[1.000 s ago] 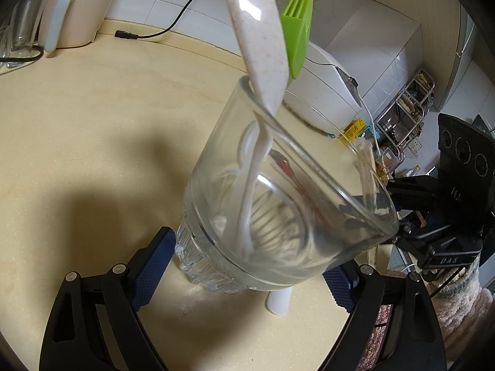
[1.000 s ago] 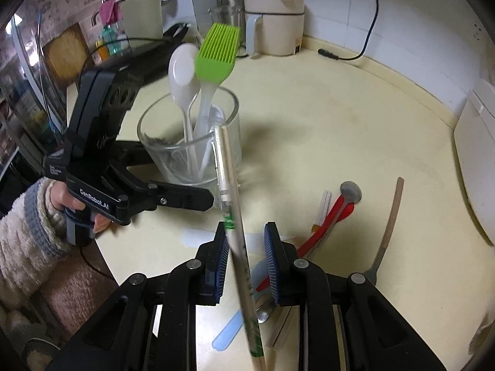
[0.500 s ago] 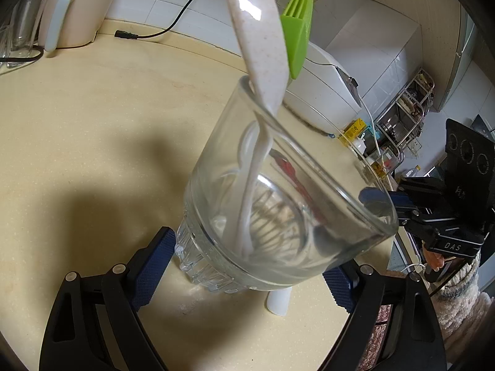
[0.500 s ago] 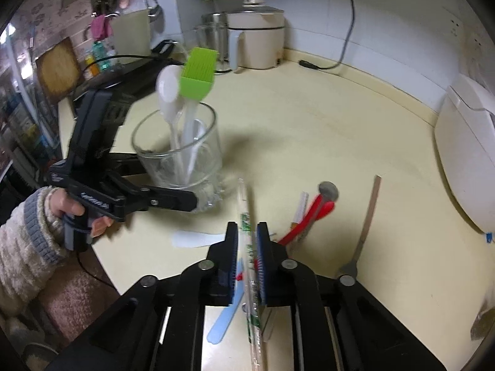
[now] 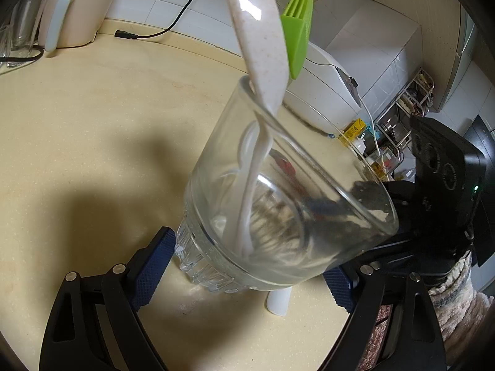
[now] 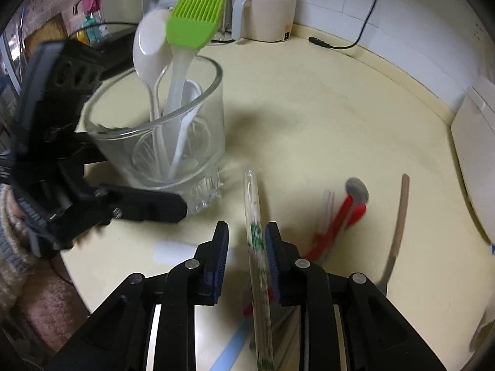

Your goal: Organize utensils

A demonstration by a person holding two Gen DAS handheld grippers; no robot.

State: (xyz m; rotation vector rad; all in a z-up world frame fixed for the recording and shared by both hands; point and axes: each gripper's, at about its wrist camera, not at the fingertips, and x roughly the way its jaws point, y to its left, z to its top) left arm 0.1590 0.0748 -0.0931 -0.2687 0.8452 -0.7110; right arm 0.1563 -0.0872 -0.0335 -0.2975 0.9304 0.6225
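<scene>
Clear rod [image 6: 254, 235], green print on it, sits between my right gripper [image 6: 246, 258] fingers [image 6: 220, 256], long axis pointing toward the glass cup [image 6: 173, 142]. Fingers are opening; rod lies against the right pad, with a gap on the left, so I judge it's no longer clamped. Motion blur here, so contact isn't certain.

Handling guess: light, stiff, slick and round, rolls easily, maybe brittle if it's glass. Best held mid-shaft, pads square across it, near the balance point.

Cup is heavy-looking, ribbed base, fragile. Holds a white spoon [image 6: 151, 52], a green silicone brush [image 6: 198, 15] and another pale utensil, all leaning on the rim. Room left for the rod.

Left gripper [image 5: 247, 269] fingers [image 5: 151, 266] straddle the cup base, spread wide, not visibly pressing, steadying at most.

Loose on the tabletop [image 6: 309, 99]: red-handled tool [image 6: 343, 216], wood-handled fork [image 6: 399, 228], pale blue strip [image 6: 229, 352].
</scene>
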